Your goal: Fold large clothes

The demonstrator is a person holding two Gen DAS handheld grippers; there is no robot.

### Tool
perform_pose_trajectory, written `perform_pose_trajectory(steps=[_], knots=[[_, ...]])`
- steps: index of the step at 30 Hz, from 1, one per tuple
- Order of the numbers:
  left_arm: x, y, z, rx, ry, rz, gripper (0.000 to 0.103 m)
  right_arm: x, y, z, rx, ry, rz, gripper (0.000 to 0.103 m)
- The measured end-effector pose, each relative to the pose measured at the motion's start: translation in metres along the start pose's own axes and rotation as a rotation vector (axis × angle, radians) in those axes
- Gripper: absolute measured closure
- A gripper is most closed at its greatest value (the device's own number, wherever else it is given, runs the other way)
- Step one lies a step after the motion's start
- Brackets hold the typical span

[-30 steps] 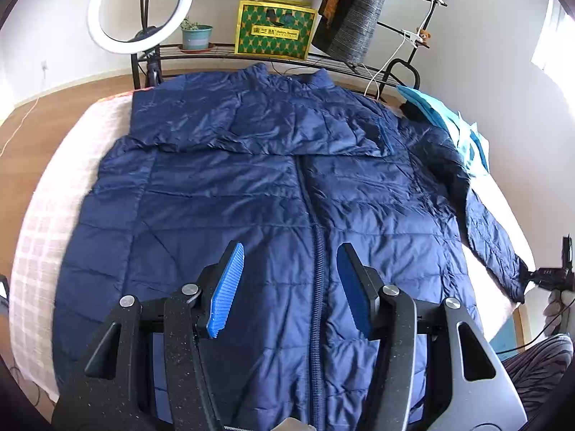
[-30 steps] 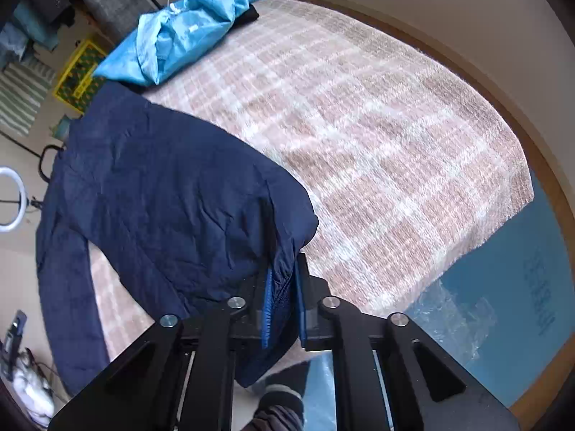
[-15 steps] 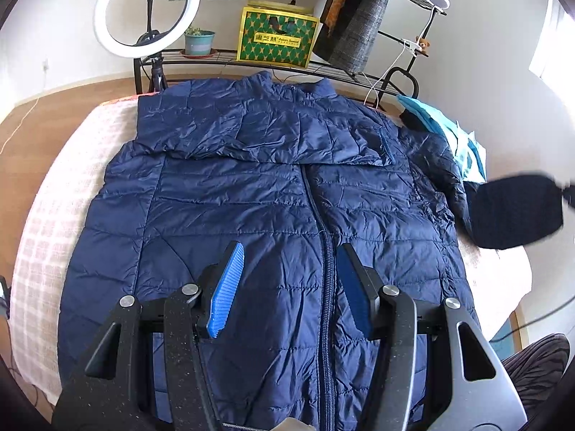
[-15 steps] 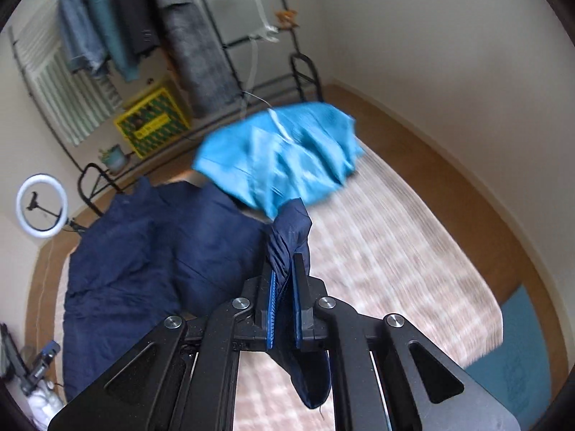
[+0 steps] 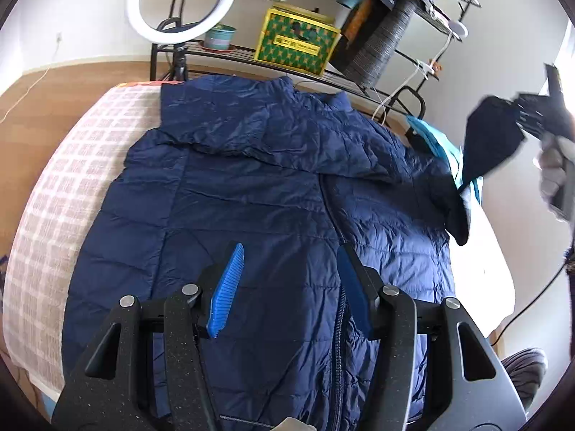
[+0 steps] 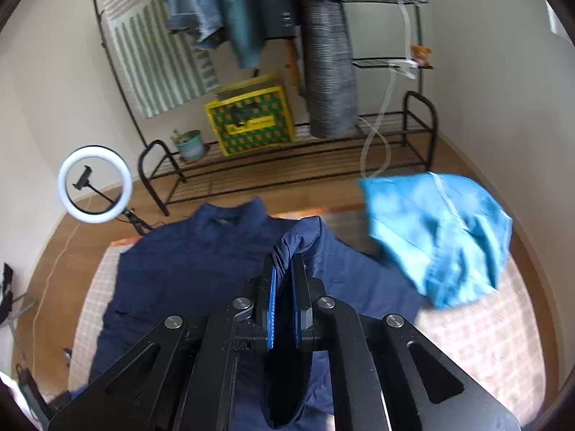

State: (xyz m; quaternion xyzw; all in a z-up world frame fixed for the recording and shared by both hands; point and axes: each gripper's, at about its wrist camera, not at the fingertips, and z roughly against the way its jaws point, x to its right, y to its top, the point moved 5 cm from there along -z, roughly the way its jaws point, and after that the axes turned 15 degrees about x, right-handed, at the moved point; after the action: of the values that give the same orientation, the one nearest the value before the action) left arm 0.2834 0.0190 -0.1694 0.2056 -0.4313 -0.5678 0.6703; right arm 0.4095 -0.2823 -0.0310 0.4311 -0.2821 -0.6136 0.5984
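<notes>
A navy quilted puffer jacket (image 5: 273, 194) lies front-up on a pink checked bed cover (image 5: 64, 179), its left sleeve folded across the chest. My left gripper (image 5: 291, 283) is open and empty above the jacket's lower front, near the zip. My right gripper (image 6: 284, 287) is shut on the cuff of the jacket's right sleeve (image 6: 294, 244) and holds it up in the air. In the left wrist view the raised sleeve (image 5: 488, 140) hangs at the right, above the bed, with the right gripper (image 5: 528, 115) holding it.
A light blue garment (image 6: 442, 237) lies bunched at the bed's far right corner. Behind the bed stand a black rack (image 6: 287, 158) with a yellow-green box (image 6: 251, 118), a plant pot (image 6: 190, 145), hanging clothes and a ring light (image 6: 95, 184).
My right gripper has lifted the sleeve cuff from the bed's right edge and swung it up and toward the jacket body. The left gripper has stayed open over the jacket.
</notes>
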Motion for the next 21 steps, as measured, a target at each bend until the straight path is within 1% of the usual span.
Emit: perform_pose_trajectory(steps=[1,3,5,7,9,12,15,18,21], knots=[[-0.004,0.001,0.002,0.001,-0.003,0.018,0.047,-0.012,0.000,-0.007,0.000,0.017,0.002,0.097],[-0.012,0.003,0.007,-0.001,-0.017,0.063,0.047,-0.048,0.002,-0.031,0.000,0.043,0.017,0.097],[-0.018,0.004,0.010,-0.002,-0.017,0.083,0.047,-0.078,0.000,-0.051,-0.007,0.072,0.022,0.097],[-0.024,0.004,0.014,-0.001,-0.008,0.092,0.047,-0.112,-0.007,-0.074,-0.025,0.102,0.033,0.097],[-0.031,0.003,0.019,0.002,0.004,0.104,0.047,-0.145,-0.016,-0.093,-0.038,0.120,0.070,0.097],[-0.043,0.001,0.024,0.000,0.014,0.154,0.047,-0.192,-0.029,-0.118,-0.041,0.141,0.124,0.097],[-0.052,0.000,0.029,-0.004,0.002,0.212,0.047,-0.230,-0.044,-0.139,-0.045,0.169,0.174,0.097],[-0.056,0.003,0.032,0.006,0.012,0.208,0.047,-0.261,-0.067,-0.166,-0.082,0.185,0.237,0.097],[-0.064,0.005,0.035,0.014,0.030,0.211,0.047,-0.277,-0.089,-0.190,-0.131,0.199,0.272,0.097]])
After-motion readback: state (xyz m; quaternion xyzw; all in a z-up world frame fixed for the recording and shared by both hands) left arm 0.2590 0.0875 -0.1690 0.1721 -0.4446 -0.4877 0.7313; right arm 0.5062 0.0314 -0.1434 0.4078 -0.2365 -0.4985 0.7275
